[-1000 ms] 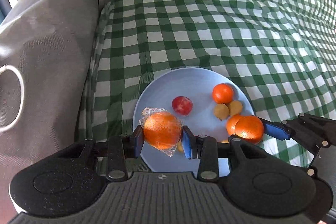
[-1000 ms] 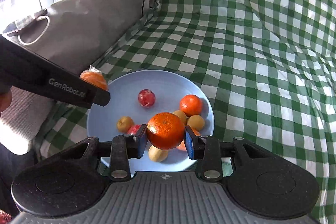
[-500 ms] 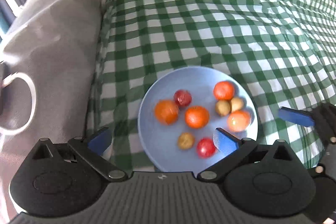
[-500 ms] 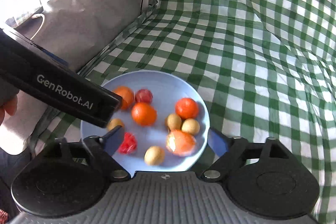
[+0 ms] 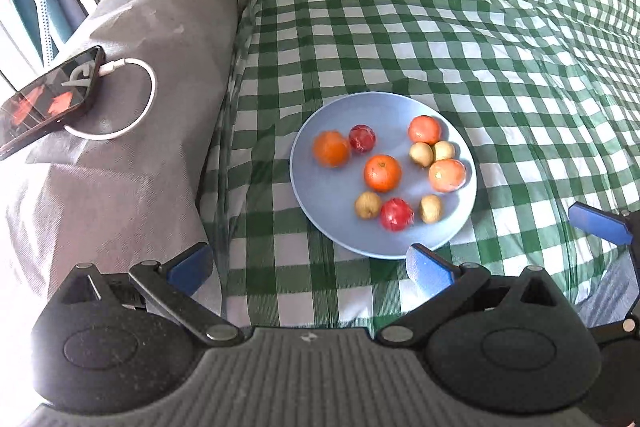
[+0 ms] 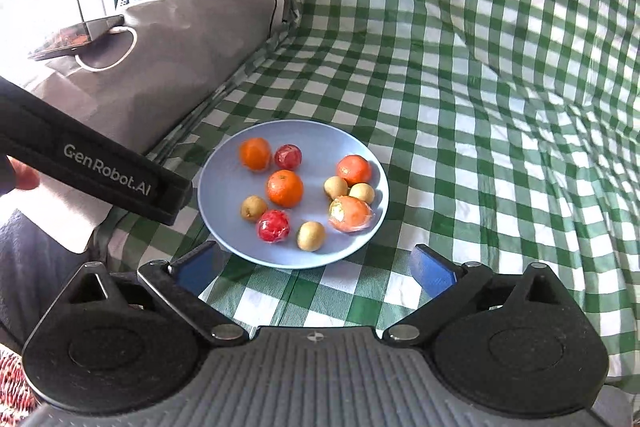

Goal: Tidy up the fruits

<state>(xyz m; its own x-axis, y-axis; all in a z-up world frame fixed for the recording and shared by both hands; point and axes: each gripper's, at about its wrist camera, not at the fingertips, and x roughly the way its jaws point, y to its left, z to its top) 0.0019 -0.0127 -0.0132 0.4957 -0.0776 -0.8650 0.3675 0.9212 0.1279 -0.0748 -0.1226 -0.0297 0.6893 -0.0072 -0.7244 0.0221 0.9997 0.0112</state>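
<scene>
Both tools spread wide, empty — fruits [image 5: 382, 172] on plate [image 5: 320, 183].

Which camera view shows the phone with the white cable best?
The left wrist view: the phone lies with its screen facing the camera, and the white cable loops beside it on the grey cover. The right wrist view shows it only edge-on and smaller, the screen hardly visible.
</scene>
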